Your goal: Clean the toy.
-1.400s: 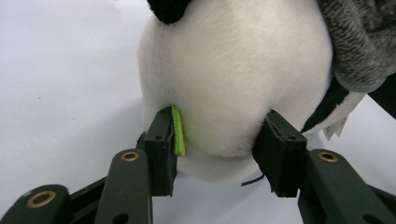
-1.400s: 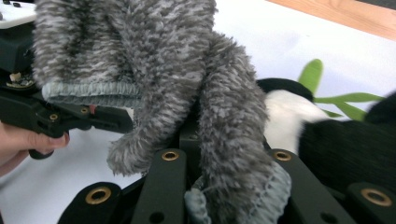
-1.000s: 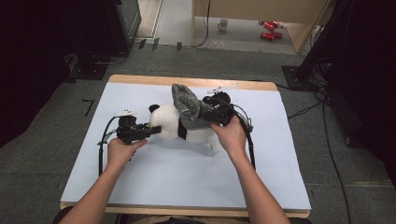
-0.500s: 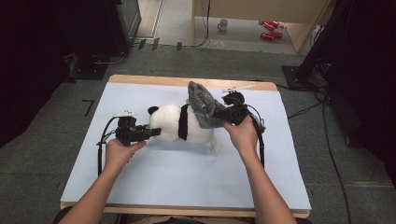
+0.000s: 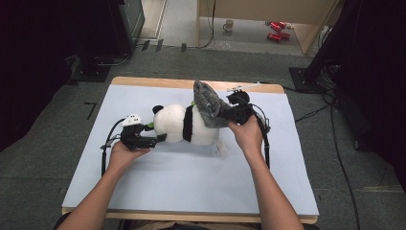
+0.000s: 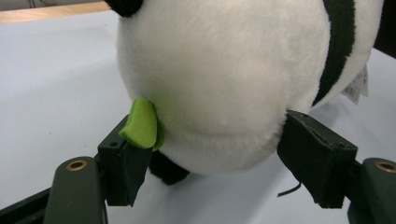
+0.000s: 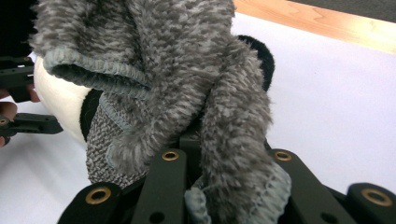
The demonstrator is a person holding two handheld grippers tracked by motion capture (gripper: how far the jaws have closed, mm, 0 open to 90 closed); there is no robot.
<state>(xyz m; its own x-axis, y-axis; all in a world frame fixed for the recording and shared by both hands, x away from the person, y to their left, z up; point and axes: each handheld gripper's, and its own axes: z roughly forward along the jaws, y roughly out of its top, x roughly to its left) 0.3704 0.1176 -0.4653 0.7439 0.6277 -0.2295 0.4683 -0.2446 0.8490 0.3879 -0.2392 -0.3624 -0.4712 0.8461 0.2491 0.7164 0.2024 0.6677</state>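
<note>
High view: the right tool (image 5: 225, 112) is pinching the grey sock (image 5: 208, 103) over the panda (image 5: 184, 125), while the left tool (image 5: 160, 138), jaws just opening, is straddling its head.

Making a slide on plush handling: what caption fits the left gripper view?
Left tool open around a plush panda's white head, a green felt piece beside one jaw.

Two bare forearms, no sleeves. The left gripper (image 5: 158, 139) is black with a small white block on top and a black cable looping off its rear. The right gripper (image 5: 225, 114) is black too, carrying a thin pale plate above, cable trailing back. Both show matte black jaws with brass-ringed screw holes.
</note>
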